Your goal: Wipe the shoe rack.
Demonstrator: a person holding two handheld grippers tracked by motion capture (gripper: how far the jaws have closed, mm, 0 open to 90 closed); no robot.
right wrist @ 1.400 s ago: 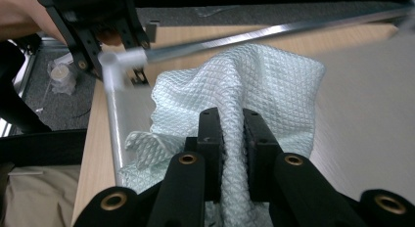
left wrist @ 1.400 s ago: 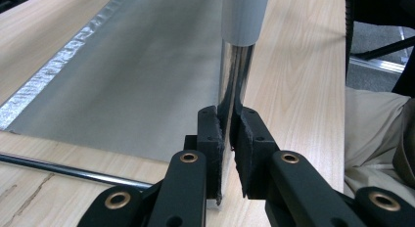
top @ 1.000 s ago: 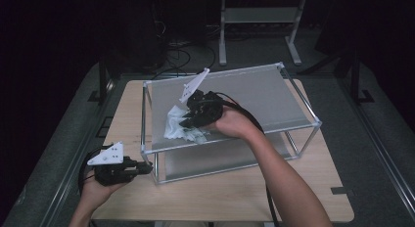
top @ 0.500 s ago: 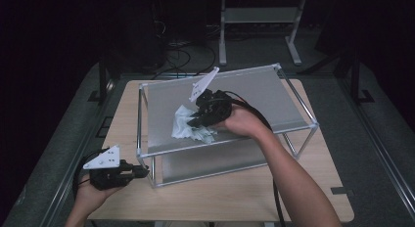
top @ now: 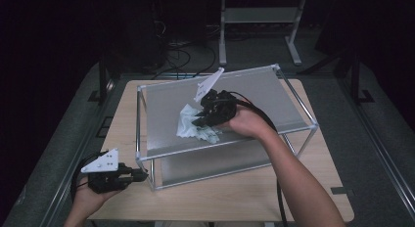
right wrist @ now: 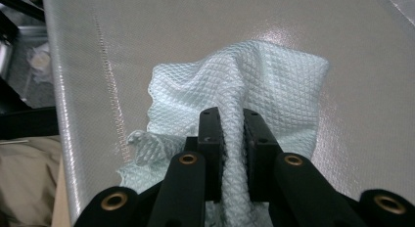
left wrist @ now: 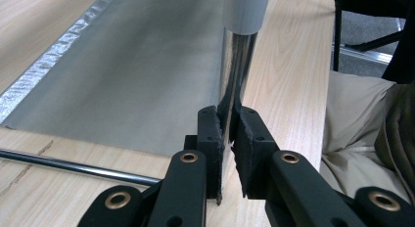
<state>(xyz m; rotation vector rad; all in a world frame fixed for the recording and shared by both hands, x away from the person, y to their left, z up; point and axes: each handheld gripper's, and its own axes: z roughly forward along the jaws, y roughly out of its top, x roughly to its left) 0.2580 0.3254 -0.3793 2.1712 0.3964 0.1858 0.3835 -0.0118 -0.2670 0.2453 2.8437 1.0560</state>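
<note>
Pale mint, diamond-textured cleaning cloth (right wrist: 254, 85): lies bunched at centre of the high view (top: 192, 125), on the grey mesh top shelf (top: 254, 97) of the chrome-tube rack. You should find it light, soft and limp; it will drag and fold over the mesh rather than slide as 1 piece. Take it by a raised fold, as now, not at a flat edge.

Right gripper (right wrist: 234, 124): clenched on a ridge of cloth, centre of its own view.

Left gripper (left wrist: 228, 134): clamped on the rack's chrome corner post (left wrist: 237, 70); lower left of the high view (top: 139, 174).

The right gripper view gives you weave and pinch; the left gripper view shows the post grip. The high view alone places both on the light wooden table (top: 230, 200).
</note>
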